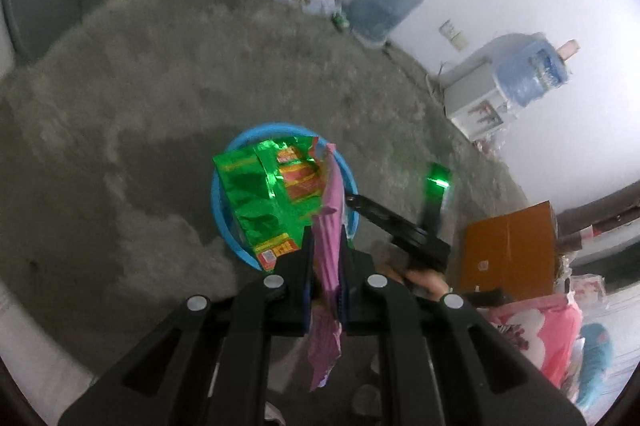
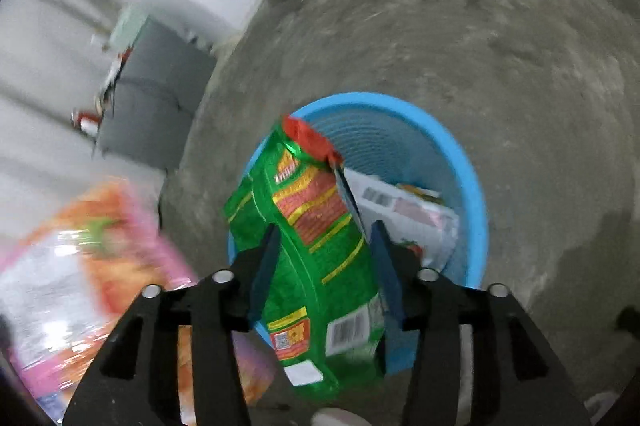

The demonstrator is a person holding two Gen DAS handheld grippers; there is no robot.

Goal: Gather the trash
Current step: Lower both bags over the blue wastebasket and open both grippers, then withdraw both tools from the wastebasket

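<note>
over blue basket [image 2: 478, 210]: left gripper [image 1: 326, 238] clamps pink wrapper [image 1: 330, 258]; right gripper [image 2: 326, 238] jaws half apart, green bag [image 2: 316, 250] loose between, leaning toward 11 o'clock.

Your two wrist cameras both look steeply down along their fingers, close above the concrete floor [image 1: 120, 86]; they share the blue basket [image 2: 476, 210].

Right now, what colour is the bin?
Blue bin; clearest in the right wrist view.
</note>
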